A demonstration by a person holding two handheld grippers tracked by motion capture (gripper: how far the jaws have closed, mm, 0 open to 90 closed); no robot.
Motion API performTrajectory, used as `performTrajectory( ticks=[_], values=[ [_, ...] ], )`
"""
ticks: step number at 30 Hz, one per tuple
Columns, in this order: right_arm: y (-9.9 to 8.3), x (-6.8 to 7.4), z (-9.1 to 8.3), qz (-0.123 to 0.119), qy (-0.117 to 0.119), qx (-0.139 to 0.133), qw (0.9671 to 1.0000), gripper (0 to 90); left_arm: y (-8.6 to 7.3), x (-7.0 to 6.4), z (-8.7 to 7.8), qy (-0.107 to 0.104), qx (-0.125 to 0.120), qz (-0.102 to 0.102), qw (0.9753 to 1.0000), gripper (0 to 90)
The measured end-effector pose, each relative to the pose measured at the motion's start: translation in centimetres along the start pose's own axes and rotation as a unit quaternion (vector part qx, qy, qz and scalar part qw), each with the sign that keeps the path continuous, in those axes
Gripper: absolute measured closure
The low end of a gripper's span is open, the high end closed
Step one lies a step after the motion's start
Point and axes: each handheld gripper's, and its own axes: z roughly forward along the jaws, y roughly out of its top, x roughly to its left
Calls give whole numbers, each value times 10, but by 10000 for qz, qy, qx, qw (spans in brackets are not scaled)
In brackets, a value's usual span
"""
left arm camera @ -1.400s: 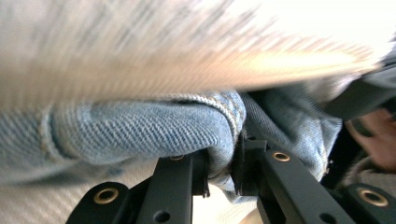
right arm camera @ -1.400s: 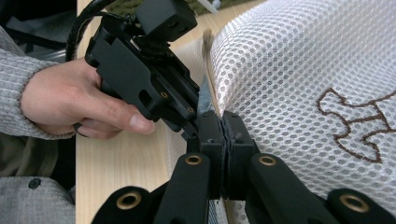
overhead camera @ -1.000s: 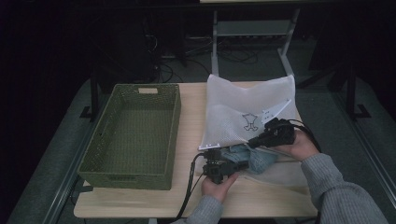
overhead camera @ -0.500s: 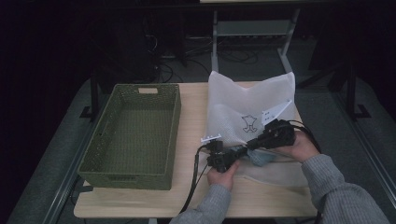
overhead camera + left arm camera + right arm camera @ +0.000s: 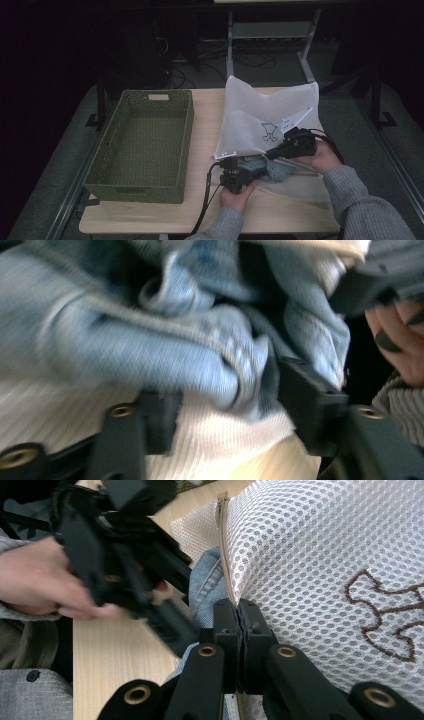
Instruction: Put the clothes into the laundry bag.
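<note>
A white mesh bag (image 5: 260, 115) with a brown embroidered figure lies on the wooden table (image 5: 205, 125). My right gripper (image 5: 239, 610) is shut on the bag's zipper edge (image 5: 224, 555) and holds it slightly raised. A crumpled blue denim garment (image 5: 150, 330) sits at the bag's mouth, on the bag's lower layer (image 5: 215, 440). My left gripper (image 5: 230, 400) is clamped on a thick fold of the denim. In the high view the left gripper (image 5: 250, 175) lies just left of the denim (image 5: 277, 170), with the right gripper (image 5: 272, 151) right behind it.
A green woven basket (image 5: 187, 135) with nothing in it stands on the left half of the table. Bare tabletop (image 5: 280, 210) runs along the front edge. Beyond the table lie a dark floor, cables and a metal frame (image 5: 270, 30).
The left gripper with the denim has shifted a little at the bag's mouth, first forward and then back. The right gripper stays shut on the bag's edge.
</note>
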Motion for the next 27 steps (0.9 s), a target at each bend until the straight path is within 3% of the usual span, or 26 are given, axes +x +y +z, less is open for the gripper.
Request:
performTrajectory(
  ticks=[3, 5, 6, 8, 11, 15, 17, 19, 21, 24, 26, 27],
  values=[
    [1, -1, 1, -1, 2, 19, 10000, 878, -4, 2, -8, 199, -14, 26, 9998, 356],
    [2, 0, 3, -17, -6, 53, 10000, 878, -4, 7, -11, 343, -135, -64, 9993, 336],
    [2, 1, 4, -12, -2, 67, 10000, 878, -2, 10, -10, 351, -133, -165, 9992, 327],
    [3, 2, 5, -44, 9, 79, 10000, 878, 3, 17, -5, 165, -51, -419, 9990, 308],
    [4, 3, 7, -67, 22, 88, 9999, 878, 8, 21, 3, 220, -159, -465, 9985, 322],
    [4, 3, 8, -74, 30, 81, 9999, 878, 12, 24, 7, 276, -225, -496, 9981, 471],
    [4, 2, 8, -84, 57, 73, 9999, 878, 13, 23, 5, 286, -294, -448, 9982, 631],
    [5, 3, 8, -111, 60, 67, 9999, 878, 14, 20, 3, 158, -431, -308, 9985, 800],
    [5, 5, 7, -129, 87, 80, 9998, 878, 15, 14, 2, 132, -454, -163, 9988, 838],
    [6, 7, 5, -181, 66, 102, 9998, 878, 14, 9, -2, -23, -356, -91, 9993, 823],
    [6, 8, 2, -178, 38, 98, 9998, 878, 10, 9, -5, -89, -203, -117, 9997, 690],
    [5, 7, 1, -164, 45, 91, 9998, 878, 8, 8, -8, 1, -147, -21, 9999, 629]
  ],
)
